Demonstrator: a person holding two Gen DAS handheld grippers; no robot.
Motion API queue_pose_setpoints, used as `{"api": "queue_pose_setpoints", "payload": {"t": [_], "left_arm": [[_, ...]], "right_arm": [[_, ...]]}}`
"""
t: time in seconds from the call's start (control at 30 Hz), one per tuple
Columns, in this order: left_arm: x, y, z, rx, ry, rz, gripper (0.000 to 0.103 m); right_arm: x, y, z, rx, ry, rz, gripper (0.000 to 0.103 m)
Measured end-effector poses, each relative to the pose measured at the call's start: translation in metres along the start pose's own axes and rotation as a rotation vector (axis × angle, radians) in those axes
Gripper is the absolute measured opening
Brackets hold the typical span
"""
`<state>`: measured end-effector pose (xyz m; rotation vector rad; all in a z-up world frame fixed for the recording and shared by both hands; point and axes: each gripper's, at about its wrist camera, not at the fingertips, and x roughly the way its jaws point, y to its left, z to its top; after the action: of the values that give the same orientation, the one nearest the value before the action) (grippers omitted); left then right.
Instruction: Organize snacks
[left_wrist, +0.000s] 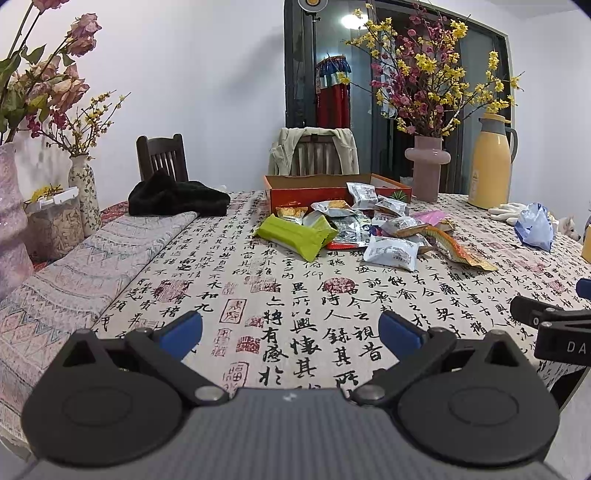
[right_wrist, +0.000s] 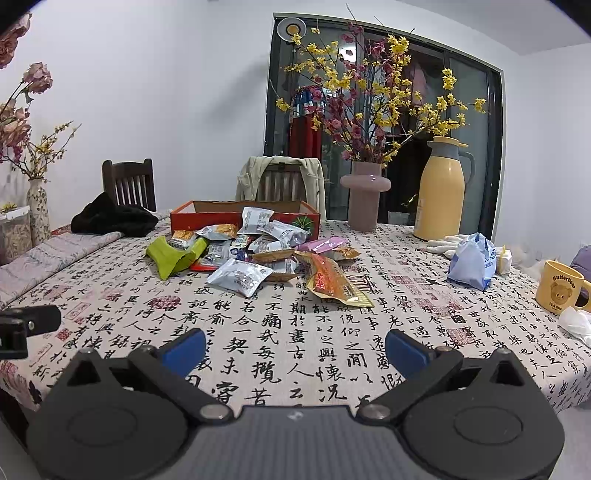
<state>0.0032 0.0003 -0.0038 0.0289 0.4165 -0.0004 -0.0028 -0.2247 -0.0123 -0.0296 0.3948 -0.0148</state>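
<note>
Both tools idle at the near edge of the bench (left_wrist: 295, 295), which carries a calligraphy-print cloth. Left tool (left_wrist: 290, 334): blue pads spread wide, nothing between them. Right tool (right_wrist: 295, 352): same, wide apart and empty.

Pile of small foil and plastic snack packets (right_wrist: 258, 251) lies at 12 o'clock, mid-bench, spilling against the front wall of the shallow red cardboard box (right_wrist: 207, 216), which sits just behind it. Lime-green wrapped pack (left_wrist: 295, 236) at the pile's 9 o'clock edge; long orange-gold crinkled pouch (right_wrist: 332, 284) at its 5 o'clock edge.

Judgement: packets light, soft, slick-skinned, contents likely crushable. Best hold is a flat crimped end seam, light squeeze. Outermost packets first; they lie free of the heap.
</note>
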Motion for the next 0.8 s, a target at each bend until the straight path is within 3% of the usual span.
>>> {"api": "queue_pose_setpoints", "payload": {"t": [0.6, 0.8], "left_arm": [[0.002, -0.008, 0.0, 0.034, 0.005, 0.003, 0.103], [0.024, -0.002, 0.011, 0.001, 0.009, 0.041, 0.103]], "right_arm": [[0.002, -0.001, -0.001, -0.012, 0.002, 0.0, 0.103], [0.017, -0.018, 0.001, 0.03, 0.01, -0.011, 0.103]]}}
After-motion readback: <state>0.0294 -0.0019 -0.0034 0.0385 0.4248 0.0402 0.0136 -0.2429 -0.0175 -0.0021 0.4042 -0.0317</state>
